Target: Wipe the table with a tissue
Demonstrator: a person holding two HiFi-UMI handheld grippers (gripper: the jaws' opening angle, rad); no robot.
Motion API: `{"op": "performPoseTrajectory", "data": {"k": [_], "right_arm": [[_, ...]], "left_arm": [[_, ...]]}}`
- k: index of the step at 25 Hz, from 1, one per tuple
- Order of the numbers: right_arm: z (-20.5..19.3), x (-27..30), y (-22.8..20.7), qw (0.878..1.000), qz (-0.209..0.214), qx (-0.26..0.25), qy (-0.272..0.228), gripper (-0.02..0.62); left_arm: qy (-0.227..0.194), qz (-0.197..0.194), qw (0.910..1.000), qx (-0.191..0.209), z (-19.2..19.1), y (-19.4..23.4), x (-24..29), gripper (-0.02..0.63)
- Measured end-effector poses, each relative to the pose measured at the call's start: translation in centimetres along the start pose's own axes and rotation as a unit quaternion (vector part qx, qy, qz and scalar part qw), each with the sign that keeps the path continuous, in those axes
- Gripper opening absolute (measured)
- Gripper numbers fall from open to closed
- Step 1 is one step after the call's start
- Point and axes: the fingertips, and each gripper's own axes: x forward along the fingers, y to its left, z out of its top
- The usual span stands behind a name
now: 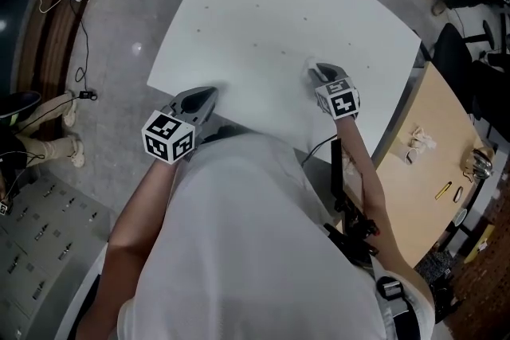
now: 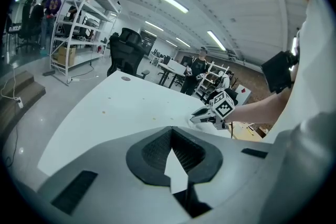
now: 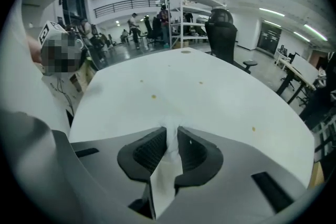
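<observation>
**Fingers (image 3: 149, 150) pinch the tissue (image 3: 171, 140)**

The right gripper's (image 1: 316, 72) ribbed, dark fingers are closed narrowly on a soft, crumpled white tissue. It is held low at the smooth white worktop (image 3: 210, 92) (touching or just above, I cannot tell). The worktop is a rounded slab dotted with small brown specks (image 3: 153, 96). The left gripper (image 2: 171, 128), grey and hard-shelled, has its fingers together on nothing, by the worktop's near edge.

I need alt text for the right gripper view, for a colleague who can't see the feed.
The right gripper is shut on a white tissue over a white table. A few small brownish spots dot the tabletop ahead, and a black office chair stands beyond its far edge.
</observation>
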Motion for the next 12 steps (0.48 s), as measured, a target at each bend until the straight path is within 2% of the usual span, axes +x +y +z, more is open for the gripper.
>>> {"op": "performPoseTrajectory", "data": {"k": [2,5,8,12], "right_arm": [[-0.8,0.3,-1.1,1.000,-0.016,0.003,0.011,0.061],[-0.4,1.0,0.0,1.000,-0.009,-0.020,0.011,0.063],[1.1,2.1,3.4,0.998,0.026,-0.061,0.009,0.061],[1.7,2.6,7.9,0.988,0.080,-0.130,0.014,0.061]], "left_arm": [[0.002,0.000,1.0000,0.002,-0.1,-0.4,0.1,0.008],[0.004,0.001,1.0000,0.004,-0.2,-0.8,0.4,0.008],[0.007,0.002,1.0000,0.005,-0.1,-0.9,0.6,0.008],[0.010,0.000,0.9999,0.012,0.3,-1.6,1.2,0.008]]}}
